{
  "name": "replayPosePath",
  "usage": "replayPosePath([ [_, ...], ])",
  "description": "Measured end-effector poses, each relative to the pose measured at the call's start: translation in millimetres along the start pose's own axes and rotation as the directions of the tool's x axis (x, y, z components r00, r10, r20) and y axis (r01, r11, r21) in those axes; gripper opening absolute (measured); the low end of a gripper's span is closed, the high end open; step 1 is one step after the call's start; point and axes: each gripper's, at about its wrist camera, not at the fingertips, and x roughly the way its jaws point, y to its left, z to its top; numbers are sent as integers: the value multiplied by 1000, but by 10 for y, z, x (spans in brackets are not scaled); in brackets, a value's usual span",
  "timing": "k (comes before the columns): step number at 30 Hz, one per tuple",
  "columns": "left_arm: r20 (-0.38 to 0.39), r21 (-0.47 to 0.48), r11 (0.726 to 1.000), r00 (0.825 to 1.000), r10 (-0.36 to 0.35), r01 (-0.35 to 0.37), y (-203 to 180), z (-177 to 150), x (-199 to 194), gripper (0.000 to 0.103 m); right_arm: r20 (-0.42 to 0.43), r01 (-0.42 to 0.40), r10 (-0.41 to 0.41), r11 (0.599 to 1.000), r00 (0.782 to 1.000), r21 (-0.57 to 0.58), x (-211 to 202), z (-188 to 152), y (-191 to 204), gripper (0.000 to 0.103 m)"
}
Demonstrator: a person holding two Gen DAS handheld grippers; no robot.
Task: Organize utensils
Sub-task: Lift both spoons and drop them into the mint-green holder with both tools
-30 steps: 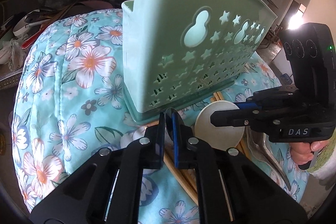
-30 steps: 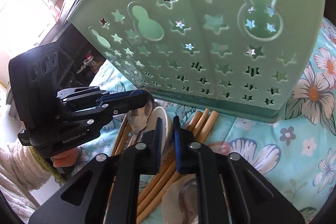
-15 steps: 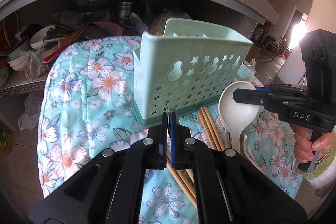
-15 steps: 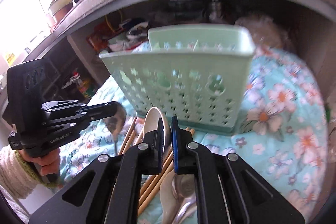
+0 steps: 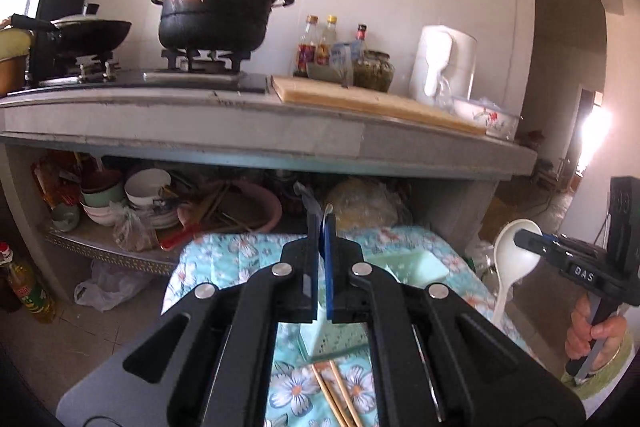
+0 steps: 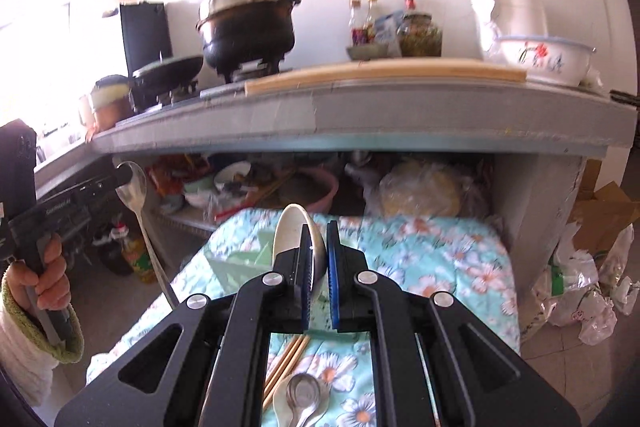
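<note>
- I am holding the left gripper (image 5: 322, 259) with its fingers clamped together on the bowl rim of a metal spoon (image 6: 134, 187); the handle is hanging straight down, so gravity is keeping it aligned for a vertical drop.
- I am holding the right gripper (image 6: 318, 263) with its fingers clamped on the bowl of a white ladle spoon (image 5: 516, 253), handle hanging down for the same reason.
- Both utensils are being carried high above the green caddy (image 5: 404, 269), which is standing on the floral-covered bench (image 6: 432, 251), clear of its walls.
- Chopsticks (image 6: 286, 361) and two nested spoons (image 6: 300, 397) are lying at the near edge, not yet sorted.
</note>
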Motion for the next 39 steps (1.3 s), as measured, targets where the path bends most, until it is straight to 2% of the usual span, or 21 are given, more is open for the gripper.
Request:
replayPosePath([
  [6,80,-56,993,991,111,-107,17,354,147,2,142,23,-26,999,990,25,-202,506,-157,7],
  [8,92,-47,990,986,140,-137,11,394,276,2,162,34,-38,999,986,30,-158,626,-183,7],
  [11,91,-8,984,979,180,-180,-15,335,482,2,189,103,-102,995,977,2,16,762,-170,7],
  [14,88,35,976,974,210,-214,-18,217,673,2,199,207,-191,976,961,-67,283,756,-113,7],
  [19,66,71,967,968,242,-246,7,-12,916,2,211,327,-288,928,934,-180,627,585,-40,7],
  [23,39,87,968,971,235,-237,42,-155,1096,2,226,374,-320,888,920,-268,783,435,66,7],
  [26,4,89,974,978,208,-208,63,-270,1205,2,217,377,-319,866,923,-330,898,302,161,7],
  [29,-52,94,982,984,170,-165,72,-396,1311,2,175,347,-302,854,937,-388,1045,133,234,7],
  [33,-130,40,996,988,81,-76,152,-527,1377,7,71,267,-261,873,963,-409,1207,-51,239,7],
  [34,-137,28,998,989,64,-60,167,-546,1369,12,42,246,-251,883,967,-399,1237,-87,217,8],
  [37,-135,-22,999,991,21,-25,227,-572,1309,38,-47,172,-199,926,979,-335,1285,-136,109,10],
  [38,-132,-40,999,991,5,-11,242,-576,1282,45,-67,152,-181,938,981,-313,1287,-141,77,14],
  [39,-126,-54,999,992,-8,2,258,-572,1249,47,-99,119,-151,955,984,-273,1288,-135,23,20],
])
